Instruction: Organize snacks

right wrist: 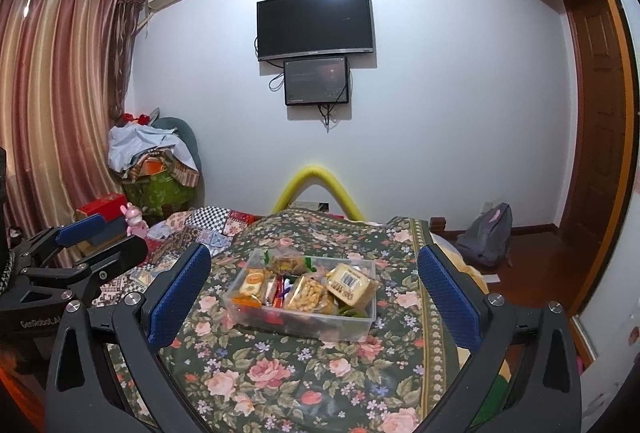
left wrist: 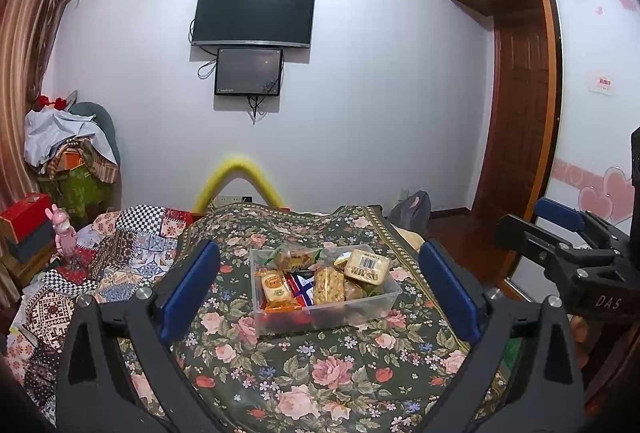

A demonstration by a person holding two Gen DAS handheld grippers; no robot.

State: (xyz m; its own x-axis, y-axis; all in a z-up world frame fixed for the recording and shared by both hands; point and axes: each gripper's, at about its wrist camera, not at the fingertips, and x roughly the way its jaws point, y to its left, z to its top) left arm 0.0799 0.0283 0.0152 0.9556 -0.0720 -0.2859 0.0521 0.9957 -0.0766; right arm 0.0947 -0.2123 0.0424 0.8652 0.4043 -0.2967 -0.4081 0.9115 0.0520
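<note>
Floral bedspread (left wrist: 320, 373) under clear tub (left wrist: 384, 307) (heaped with wrapped snacks (left wrist: 329, 285))

The right gripper (right wrist: 314, 293) is hovering with its blue pads spread wide, framing a clear plastic box (right wrist: 362, 325) of wrapped snacks (right wrist: 306, 293) that is sitting on the floral bedspread (right wrist: 280, 373).

"DAS" marks the right hand-held gripper (left wrist: 560, 229); other print is unreadable.

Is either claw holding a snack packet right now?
No: the left claw and right claw both stand wide open and empty, with the clear plastic snack box on the floral bedspread beyond them.
</note>
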